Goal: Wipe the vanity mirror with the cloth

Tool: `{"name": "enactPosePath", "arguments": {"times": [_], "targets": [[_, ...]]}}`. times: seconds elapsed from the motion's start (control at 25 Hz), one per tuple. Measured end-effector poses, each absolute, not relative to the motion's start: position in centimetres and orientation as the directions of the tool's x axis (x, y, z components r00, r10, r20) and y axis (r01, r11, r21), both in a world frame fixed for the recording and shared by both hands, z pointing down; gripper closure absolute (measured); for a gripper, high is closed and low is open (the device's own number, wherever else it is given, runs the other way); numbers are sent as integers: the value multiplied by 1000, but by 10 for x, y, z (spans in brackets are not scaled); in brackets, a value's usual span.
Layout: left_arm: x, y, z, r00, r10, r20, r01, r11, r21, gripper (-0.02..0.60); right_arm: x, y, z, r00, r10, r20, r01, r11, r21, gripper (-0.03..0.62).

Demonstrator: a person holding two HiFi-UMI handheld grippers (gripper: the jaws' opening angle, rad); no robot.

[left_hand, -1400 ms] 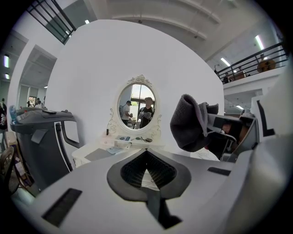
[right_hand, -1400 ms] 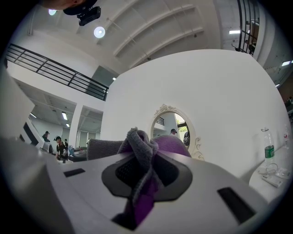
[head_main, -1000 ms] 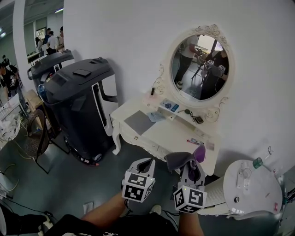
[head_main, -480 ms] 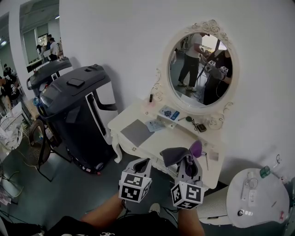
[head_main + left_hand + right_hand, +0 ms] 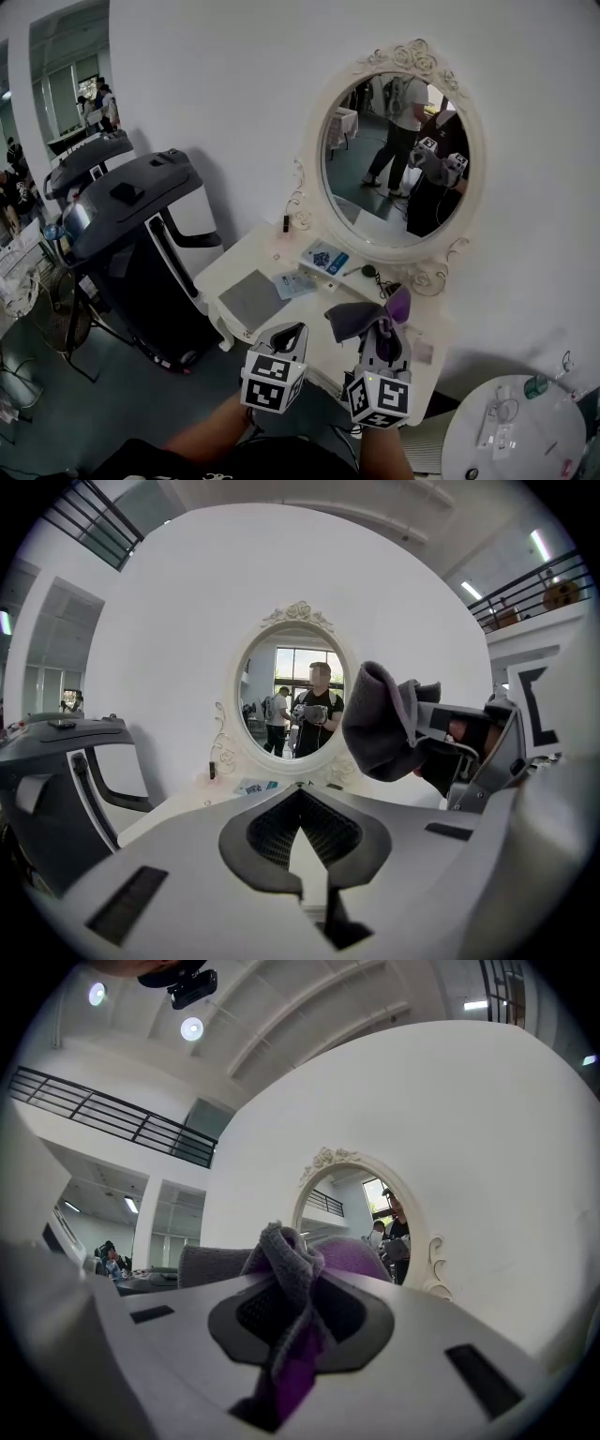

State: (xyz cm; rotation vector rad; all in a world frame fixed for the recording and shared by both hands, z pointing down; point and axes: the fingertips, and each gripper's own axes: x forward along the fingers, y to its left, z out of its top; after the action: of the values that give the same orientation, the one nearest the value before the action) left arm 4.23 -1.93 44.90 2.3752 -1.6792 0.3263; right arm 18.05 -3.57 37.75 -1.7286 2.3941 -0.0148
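Right gripper (image 5: 385, 330) fingers clenched on grey-purple cloth (image 5: 354, 319) above the white desk (image 5: 225, 270), oval vanity mirror (image 5: 394, 159) ahead of them, untouched; left gripper (image 5: 289, 336) fingers pressed together, empty, alongside.

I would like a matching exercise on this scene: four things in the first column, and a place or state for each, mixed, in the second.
1 cloth
2 left gripper
3 vanity mirror
4 dark machine

A left of the white table
B holds nothing
C clamped in the right gripper
D oval, in a white ornate frame

Pairs: 1-C, 2-B, 3-D, 4-A
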Motion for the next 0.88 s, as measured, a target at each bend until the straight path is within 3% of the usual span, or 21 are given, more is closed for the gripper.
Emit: {"name": "enactPosePath", "arguments": {"times": [0.52,0.88], "targets": [[48,-81,464,272,-898,345,-961,-275,42,581,181,-112,395,-373,-921,-109,-906,387,-169,540],[38,-141,466,400,-861,313,-914,-402,63,583,170,-157,393,-258,-959,-114,-952,273,-142,540]]}}
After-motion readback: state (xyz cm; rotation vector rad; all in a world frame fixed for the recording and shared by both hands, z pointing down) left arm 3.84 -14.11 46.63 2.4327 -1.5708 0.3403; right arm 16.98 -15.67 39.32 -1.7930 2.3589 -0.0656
